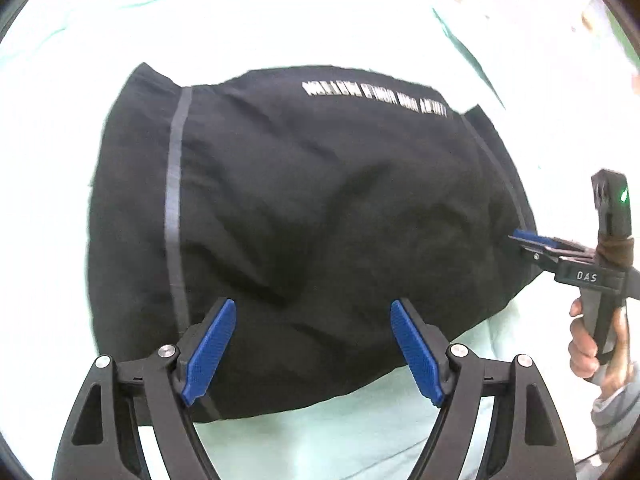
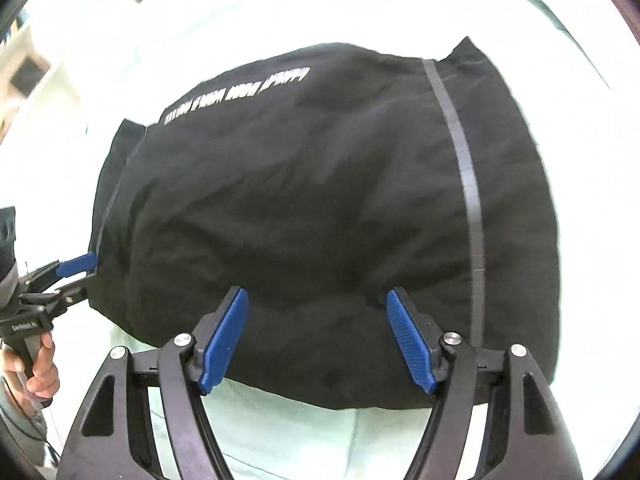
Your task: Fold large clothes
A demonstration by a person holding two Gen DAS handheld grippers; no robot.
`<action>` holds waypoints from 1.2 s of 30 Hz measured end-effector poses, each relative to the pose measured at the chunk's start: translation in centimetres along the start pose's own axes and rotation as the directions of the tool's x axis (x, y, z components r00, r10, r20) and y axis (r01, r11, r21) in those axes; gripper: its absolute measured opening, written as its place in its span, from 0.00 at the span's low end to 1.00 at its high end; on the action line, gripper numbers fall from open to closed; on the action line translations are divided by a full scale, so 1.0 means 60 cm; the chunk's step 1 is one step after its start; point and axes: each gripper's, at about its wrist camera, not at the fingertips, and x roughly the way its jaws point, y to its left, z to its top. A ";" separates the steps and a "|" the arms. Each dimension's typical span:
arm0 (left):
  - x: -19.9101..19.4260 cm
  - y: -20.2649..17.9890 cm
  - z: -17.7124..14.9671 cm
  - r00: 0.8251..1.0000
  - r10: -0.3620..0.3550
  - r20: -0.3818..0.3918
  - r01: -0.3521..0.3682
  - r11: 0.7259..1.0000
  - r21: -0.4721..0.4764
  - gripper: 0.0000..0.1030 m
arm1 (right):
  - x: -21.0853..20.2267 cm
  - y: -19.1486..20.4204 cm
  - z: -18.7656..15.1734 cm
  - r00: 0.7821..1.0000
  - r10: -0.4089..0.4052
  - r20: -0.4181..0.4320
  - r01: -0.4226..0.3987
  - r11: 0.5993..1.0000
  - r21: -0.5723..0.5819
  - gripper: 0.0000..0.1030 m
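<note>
Black cloth fills the middle of both views: a large garment (image 1: 304, 216), already doubled into a broad rounded block, lies on a pale mint sheet (image 1: 360, 432) that covers the whole work surface. The left gripper (image 1: 313, 354) hangs over the near edge of the garment with its jaws spread wide, the ribbed blue pads (image 1: 210, 354) apart and holding nothing; the right gripper (image 2: 316, 340) sits the same way over the near edge further along, jaws spread and empty. Seen from the left wrist, the right gripper comes in from the side of the garment, but its pads are edge-on there, so that view alone does not settle whether they touch the cloth. The step in hand looks like taking hold of the near edge for another fold. To do it well, both grippers should probably drop onto the near hem together, bite through every layer and not just the top one, and lift evenly so the block does not skew. The fabric looks soft, matte and fairly thick, with shallow creases running across it; it will likely sag between the two holds. A grey tape stripe (image 1: 174, 200) runs front to back near one side of the garment, a second near the other side, and a line of white lettering (image 1: 374, 98) lies along the far edge, a handy mark for lining up the fold.
</note>
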 end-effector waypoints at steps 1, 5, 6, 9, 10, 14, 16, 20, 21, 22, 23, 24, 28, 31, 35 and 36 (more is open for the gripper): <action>-0.014 0.006 0.011 1.000 0.000 0.016 0.001 1.000 -0.018 0.79 | -0.012 -0.009 0.005 1.000 -0.007 0.016 0.007 1.000 0.017 0.72; -0.047 0.062 0.045 0.997 0.011 0.075 -0.001 0.992 -0.123 0.79 | -0.050 -0.049 0.011 0.997 -0.038 0.071 0.033 0.997 0.072 0.72; -0.054 0.090 0.049 0.996 0.020 0.083 -0.006 0.987 -0.163 0.79 | -0.059 -0.065 0.016 0.996 -0.051 0.076 0.044 0.995 0.087 0.73; -0.065 0.141 0.054 0.996 0.002 0.093 0.021 0.968 -0.249 0.79 | -0.068 -0.105 0.034 0.993 -0.073 0.094 0.061 0.989 0.131 0.73; -0.055 0.145 0.057 0.996 -0.011 0.093 0.036 0.964 -0.265 0.79 | -0.064 -0.112 0.036 0.992 -0.082 0.097 0.068 0.988 0.140 0.73; 0.002 0.179 0.075 0.996 -0.045 0.081 0.069 0.943 -0.327 0.79 | -0.046 -0.147 0.050 0.991 -0.105 0.087 0.089 0.980 0.177 0.73; 0.029 0.193 0.086 0.993 -0.080 0.085 0.106 0.924 -0.368 0.79 | -0.032 -0.166 0.064 0.992 -0.100 0.074 0.084 0.977 0.196 0.73; 0.068 0.232 0.097 0.983 -0.159 0.087 0.181 0.885 -0.428 0.79 | -0.011 -0.195 0.083 0.995 -0.083 0.060 0.068 0.973 0.223 0.73; 0.081 0.236 0.099 0.982 -0.171 0.082 0.189 0.882 -0.433 0.79 | -0.006 -0.201 0.087 0.995 -0.080 0.057 0.065 0.972 0.226 0.73; 0.092 0.239 0.102 0.981 -0.180 0.074 0.194 0.878 -0.437 0.79 | 0.000 -0.206 0.090 0.996 -0.074 0.053 0.060 0.971 0.230 0.73; 0.100 0.241 0.103 0.979 -0.191 0.068 0.201 0.875 -0.439 0.79 | 0.006 -0.212 0.093 0.997 -0.065 0.050 0.052 0.971 0.233 0.73; 0.103 0.246 0.103 0.975 -0.210 0.065 0.217 0.872 -0.439 0.79 | 0.011 -0.215 0.095 0.997 -0.058 0.047 0.045 0.971 0.234 0.73; 0.133 0.250 0.107 0.949 -0.307 0.068 0.303 0.839 -0.452 0.79 | 0.038 -0.228 0.101 1.000 -0.006 0.024 0.001 0.972 0.235 0.73; 0.158 0.248 0.108 0.936 -0.349 0.055 0.334 0.825 -0.456 0.79 | 0.062 -0.239 0.103 0.999 0.042 0.007 -0.042 0.969 0.245 0.74; 0.204 0.241 0.115 0.932 -0.361 0.031 0.332 0.813 -0.478 0.79 | 0.091 -0.273 0.102 0.992 0.125 0.021 -0.125 0.940 0.318 0.84; 0.210 0.239 0.117 0.926 -0.377 0.036 0.346 0.803 -0.485 0.79 | 0.095 -0.280 0.101 0.988 0.153 0.025 -0.153 0.929 0.337 0.84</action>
